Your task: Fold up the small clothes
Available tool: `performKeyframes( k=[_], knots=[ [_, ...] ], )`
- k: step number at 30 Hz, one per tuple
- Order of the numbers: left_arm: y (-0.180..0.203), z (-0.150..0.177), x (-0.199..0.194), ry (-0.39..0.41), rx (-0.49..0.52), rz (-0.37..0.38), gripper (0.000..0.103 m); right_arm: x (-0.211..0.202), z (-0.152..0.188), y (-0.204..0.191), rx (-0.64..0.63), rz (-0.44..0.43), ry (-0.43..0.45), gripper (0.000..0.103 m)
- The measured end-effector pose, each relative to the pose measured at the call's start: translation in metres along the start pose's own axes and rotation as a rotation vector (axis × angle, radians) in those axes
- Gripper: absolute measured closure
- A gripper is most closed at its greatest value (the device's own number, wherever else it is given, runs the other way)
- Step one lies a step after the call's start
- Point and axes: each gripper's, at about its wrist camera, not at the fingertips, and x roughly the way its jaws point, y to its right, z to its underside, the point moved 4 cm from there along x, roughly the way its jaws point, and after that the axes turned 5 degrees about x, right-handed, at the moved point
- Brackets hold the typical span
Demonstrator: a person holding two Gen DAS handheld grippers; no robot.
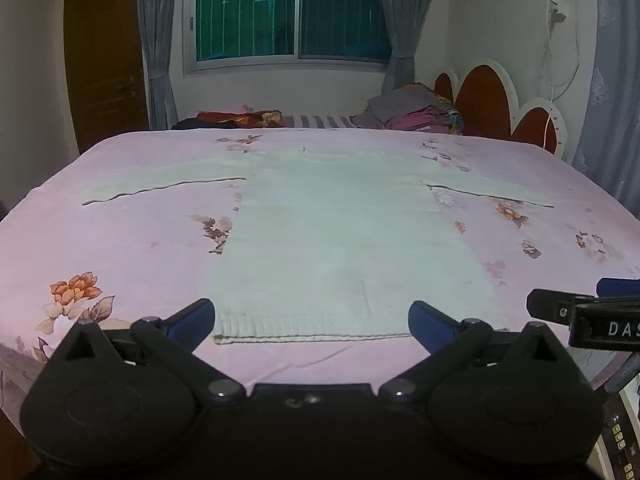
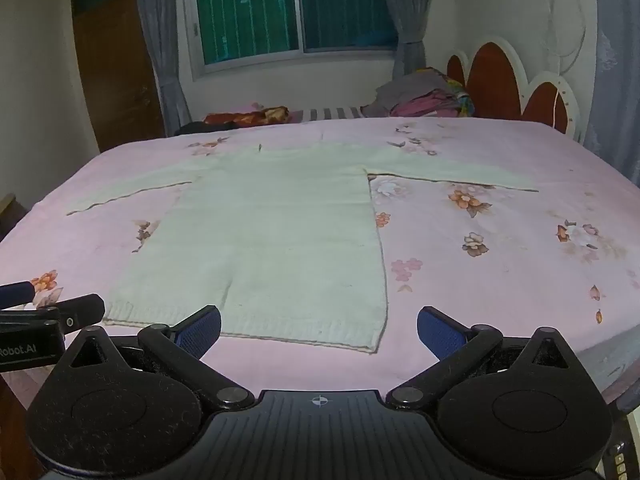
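Observation:
A pale cream knitted sweater (image 1: 344, 232) lies flat on the pink floral bedsheet (image 1: 140, 248), hem toward me, both sleeves spread out sideways. It also shows in the right wrist view (image 2: 280, 232). My left gripper (image 1: 312, 320) is open and empty, its blue pads either side of the hem, just short of it. My right gripper (image 2: 320, 328) is open and empty at the hem's right corner. The right gripper shows at the right edge of the left wrist view (image 1: 588, 312); the left gripper shows at the left edge of the right wrist view (image 2: 48, 316).
A pile of folded clothes (image 1: 416, 112) and dark and orange garments (image 1: 236, 118) lie at the far side of the bed. A red and white headboard (image 1: 492, 100) stands at the right. A window, grey curtains and a brown door are behind.

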Motion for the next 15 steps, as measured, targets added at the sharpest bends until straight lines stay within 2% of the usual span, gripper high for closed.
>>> performKeyframes(
  k=[15],
  knots=[
    [-0.0034, -0.0002, -0.0006, 0.002, -0.006, 0.000, 0.000, -0.0039, 0.0016, -0.0050, -0.010, -0.004, 0.005, 0.000]
  ],
)
